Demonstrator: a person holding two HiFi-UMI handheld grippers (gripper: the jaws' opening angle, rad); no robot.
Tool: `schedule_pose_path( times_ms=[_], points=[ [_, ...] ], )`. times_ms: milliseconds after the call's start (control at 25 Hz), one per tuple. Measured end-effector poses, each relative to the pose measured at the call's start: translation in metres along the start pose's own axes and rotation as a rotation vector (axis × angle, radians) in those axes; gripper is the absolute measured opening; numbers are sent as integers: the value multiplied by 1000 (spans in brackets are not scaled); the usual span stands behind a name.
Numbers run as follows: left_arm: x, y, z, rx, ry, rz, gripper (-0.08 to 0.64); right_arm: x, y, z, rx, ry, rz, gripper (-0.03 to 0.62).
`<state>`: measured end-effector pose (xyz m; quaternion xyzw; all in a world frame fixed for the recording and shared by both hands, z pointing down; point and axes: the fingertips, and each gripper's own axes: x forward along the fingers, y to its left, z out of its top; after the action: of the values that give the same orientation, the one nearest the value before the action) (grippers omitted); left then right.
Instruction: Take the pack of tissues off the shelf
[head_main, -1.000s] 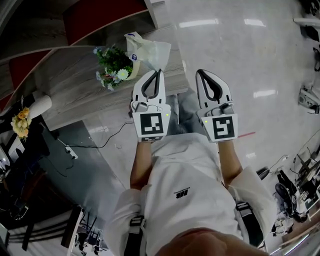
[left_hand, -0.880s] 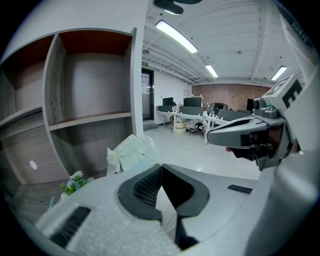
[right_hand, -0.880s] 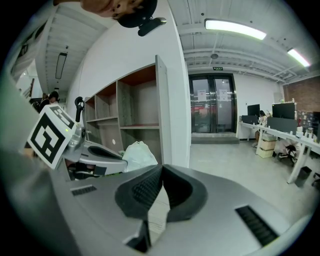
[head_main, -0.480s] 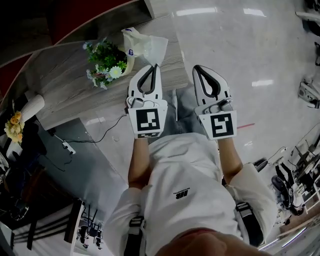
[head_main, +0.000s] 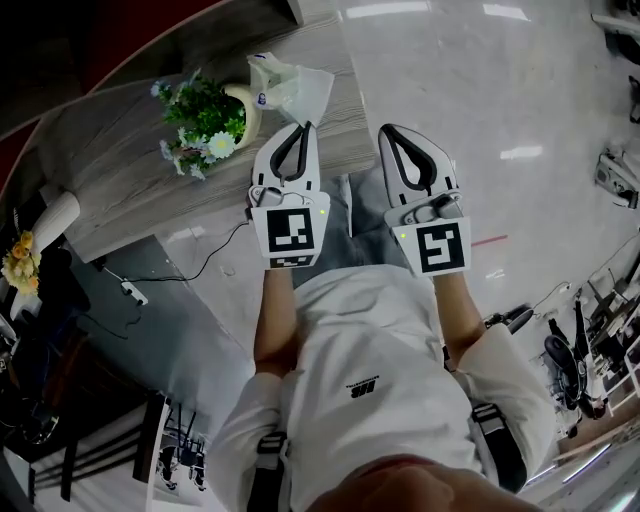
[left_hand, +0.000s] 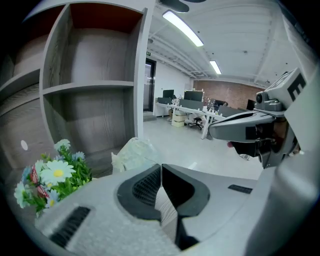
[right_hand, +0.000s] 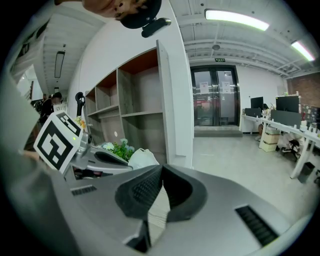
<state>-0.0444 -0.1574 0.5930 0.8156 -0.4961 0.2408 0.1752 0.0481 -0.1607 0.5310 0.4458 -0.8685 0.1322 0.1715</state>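
The pack of tissues, pale and crinkly with a blue mark, lies on the grey wooden shelf beside a small pot of flowers. My left gripper is shut and empty, its tip just short of the pack, over the shelf's near edge. My right gripper is also shut and empty, held beside it over the floor. In the left gripper view the pack sits ahead of the closed jaws, with the flowers to the left. The right gripper view shows the pack beyond its own jaws.
Open wooden compartments rise behind the pack, edged by a white upright panel. Yellow flowers stand further left on the shelf. A power strip with a cable lies on the glossy floor. Office desks are far off.
Both grippers stay shut, side by side. The left tip has edged a little closer to the pack, and the shelf has drifted left and up in the head view.
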Motion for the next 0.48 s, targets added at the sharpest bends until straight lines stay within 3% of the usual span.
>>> schedule_pose_path(
  times_ms=[480],
  points=[
    [7, -10, -18, -25, 36, -38, 32, -2, -2, -10, 16, 11, -11, 25]
  ],
)
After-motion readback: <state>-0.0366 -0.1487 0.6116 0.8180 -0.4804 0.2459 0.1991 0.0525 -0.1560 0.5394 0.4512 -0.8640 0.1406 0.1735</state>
